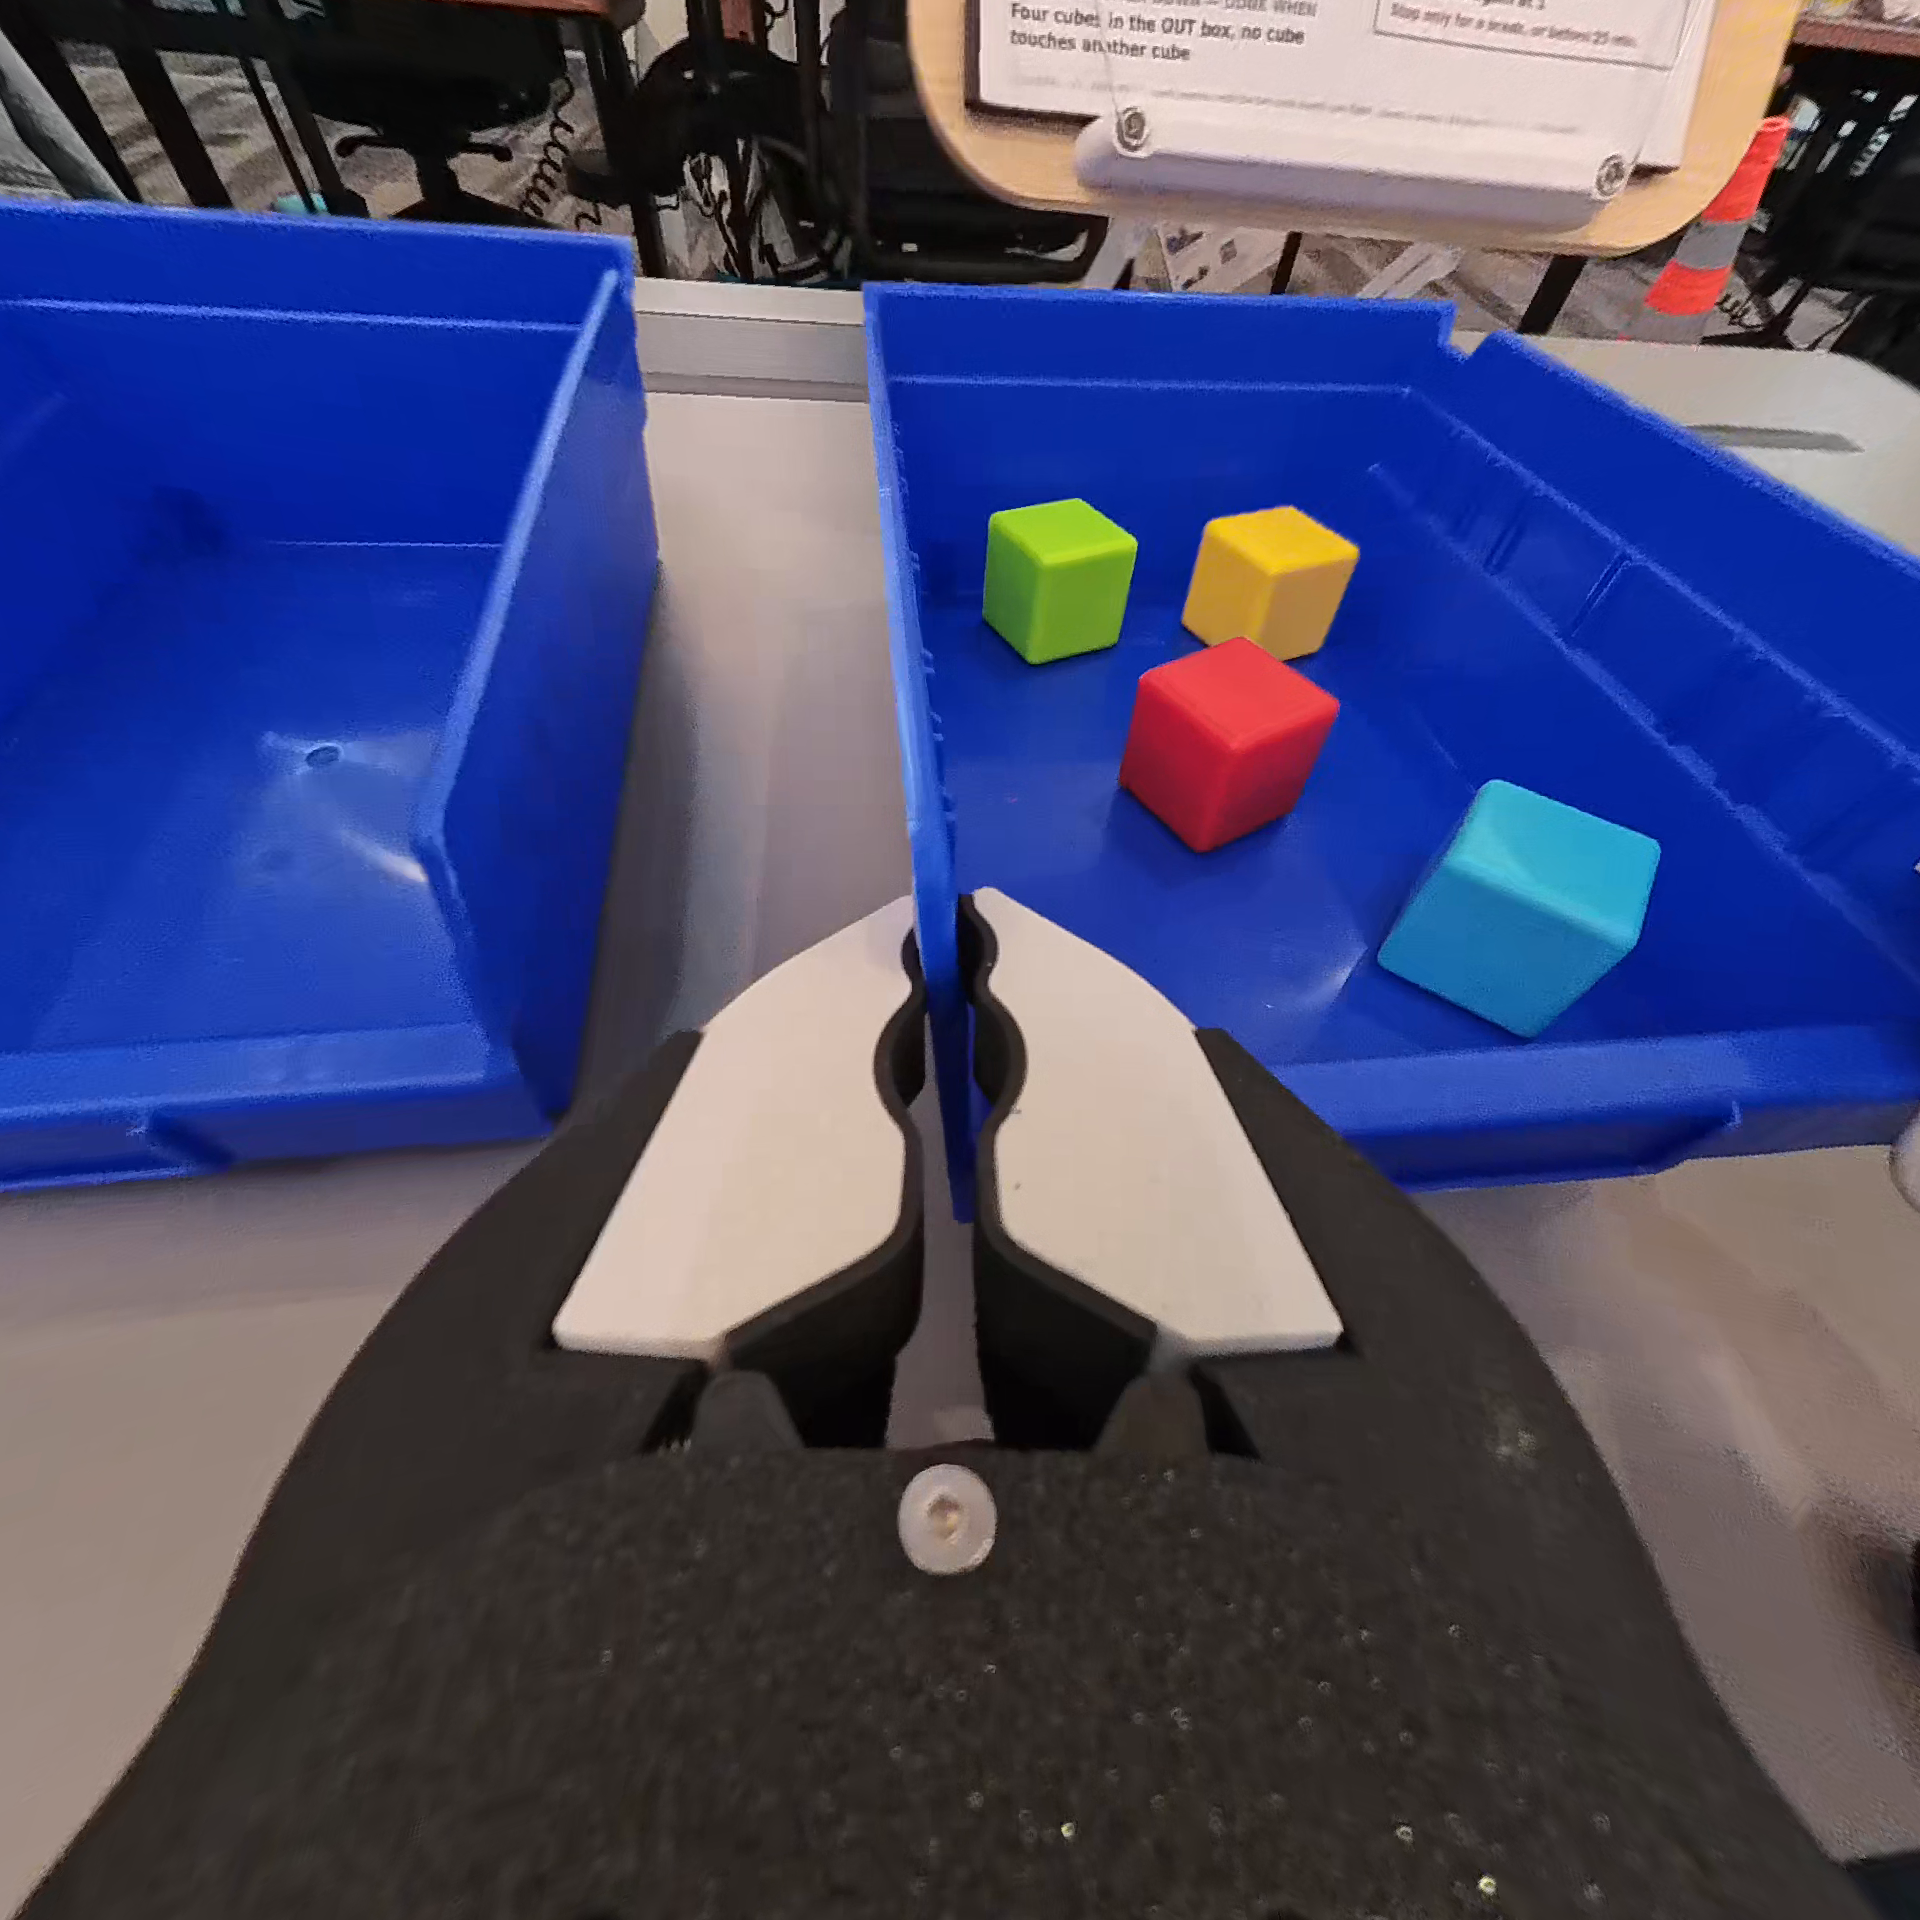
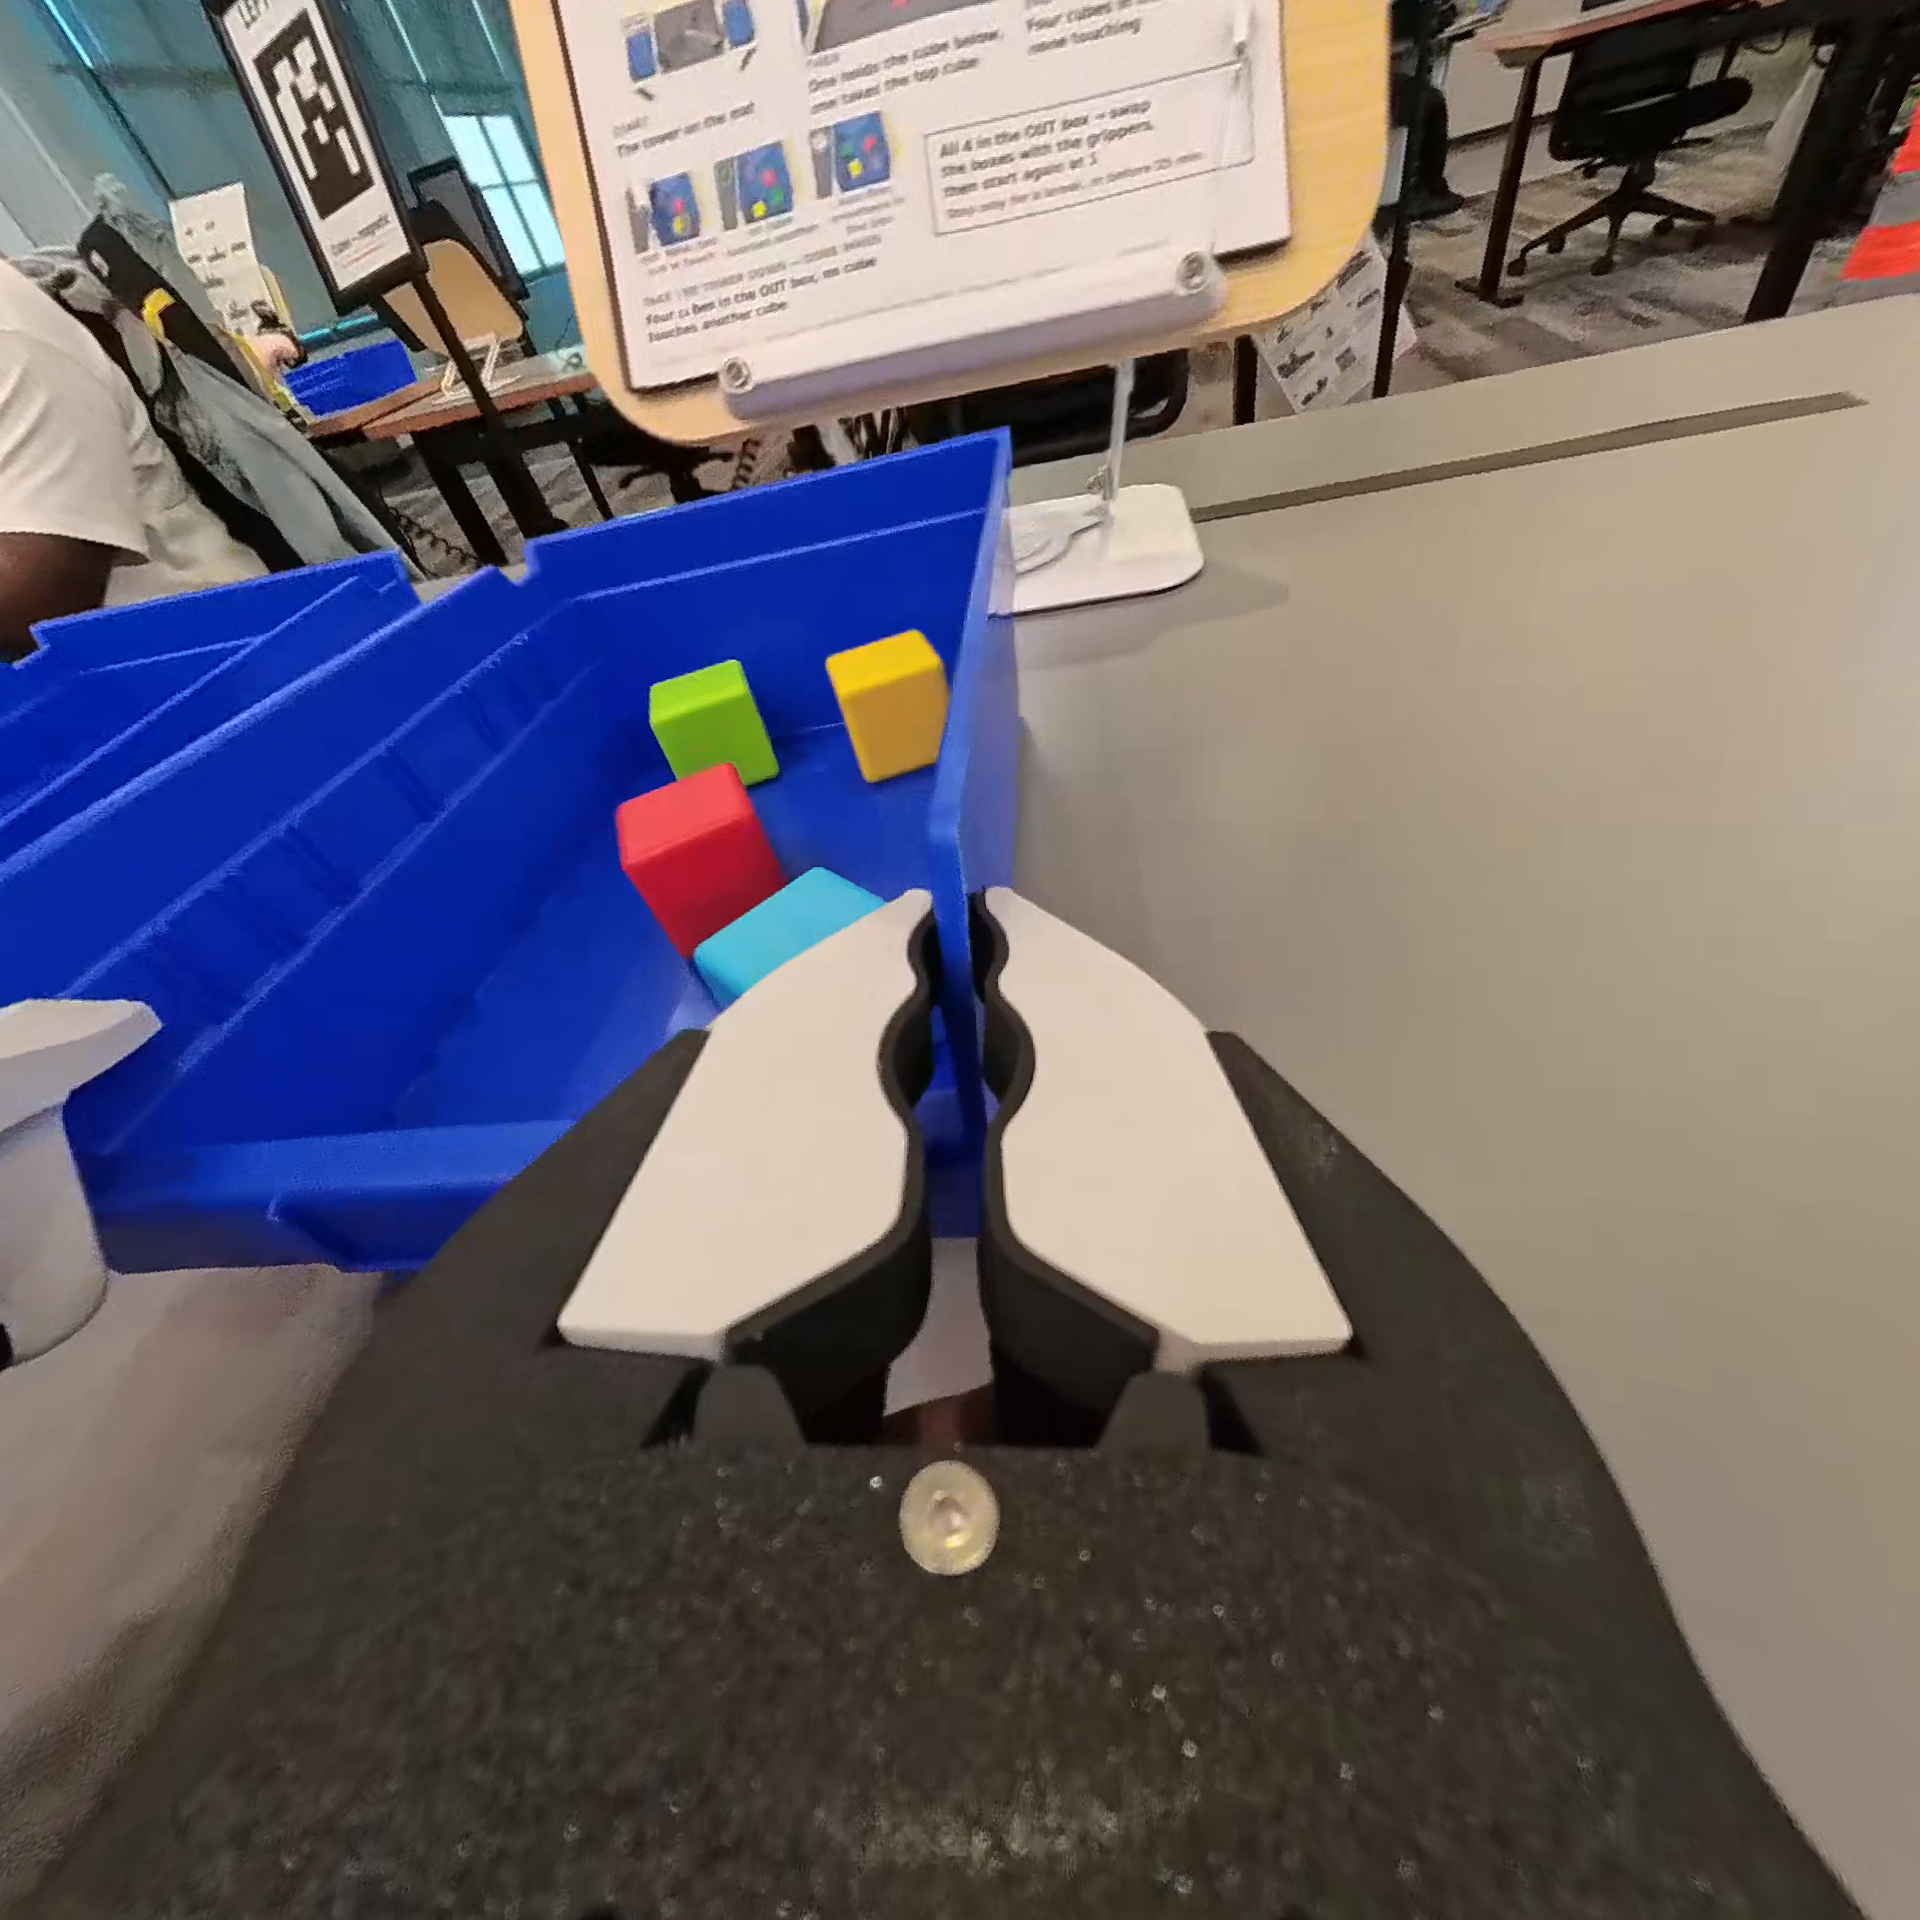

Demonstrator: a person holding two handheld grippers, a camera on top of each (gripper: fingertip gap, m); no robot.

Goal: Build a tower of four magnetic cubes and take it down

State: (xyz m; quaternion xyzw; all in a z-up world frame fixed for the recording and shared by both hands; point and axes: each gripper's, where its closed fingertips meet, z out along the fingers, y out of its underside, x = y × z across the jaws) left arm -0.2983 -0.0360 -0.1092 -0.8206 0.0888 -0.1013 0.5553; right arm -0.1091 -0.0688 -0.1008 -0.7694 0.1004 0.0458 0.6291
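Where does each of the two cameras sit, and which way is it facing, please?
Left wrist view: rides on the left gripper, facing forward over the bin with cubes, beside an empty bin; its fingers pinch that bin's left wall.
Right wrist view: rides on the right gripper, facing forward and leftward across the same bin; its fingers pinch the right wall, and the other gripper's tip shows at the left edge.
Shared: the green, yellow, red and light blue cubes, and the instruction board.
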